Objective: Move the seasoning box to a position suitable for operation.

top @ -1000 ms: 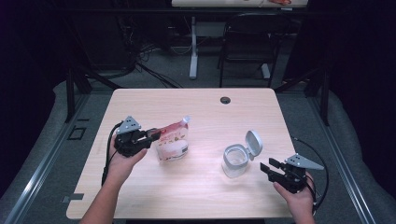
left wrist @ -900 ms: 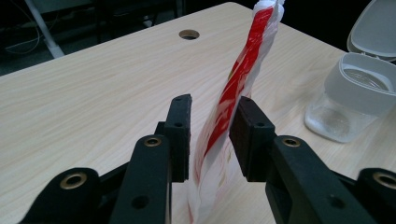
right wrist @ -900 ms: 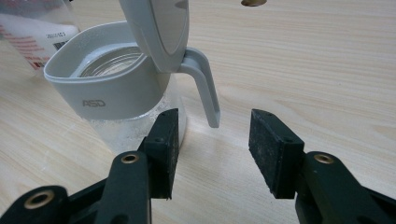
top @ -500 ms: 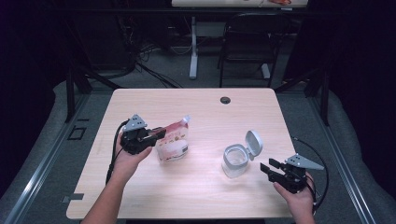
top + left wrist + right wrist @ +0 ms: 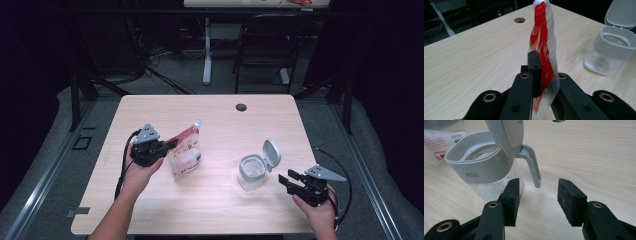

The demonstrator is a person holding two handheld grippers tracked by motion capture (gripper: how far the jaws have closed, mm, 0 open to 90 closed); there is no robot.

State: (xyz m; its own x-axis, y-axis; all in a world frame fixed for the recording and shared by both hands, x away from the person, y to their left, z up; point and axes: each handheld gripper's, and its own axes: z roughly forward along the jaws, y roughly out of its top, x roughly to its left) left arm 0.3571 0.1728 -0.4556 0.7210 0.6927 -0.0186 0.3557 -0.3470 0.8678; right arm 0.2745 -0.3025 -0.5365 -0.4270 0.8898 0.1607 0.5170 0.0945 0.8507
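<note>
Pouch (image 5: 184, 150) first: my left hand-held gripper (image 5: 167, 145) has it clamped by its side edge, and it now stands more upright than a second ago, its sealed top corner pointing up and away from me, its bottom at or just off the tabletop (image 5: 215, 112); I cannot tell whether it touches. Over that second my left hand has also shifted it a little to the right, toward the jar (image 5: 251, 172), though the two are still apart. In the left gripper view the red and clear film (image 5: 544, 50) is pinched flat between my jaws, so the hold looks firm.

The jar sits right of the pouch with its flip lid (image 5: 271, 151) swung open and standing up behind the mouth. My right hand-held gripper (image 5: 286, 180) has not moved; it waits just beside the jar, jaws spread and holding nothing.

I judge that the pouch is being brought over to pour into the open jar, with my right side ready to steady it.
</note>
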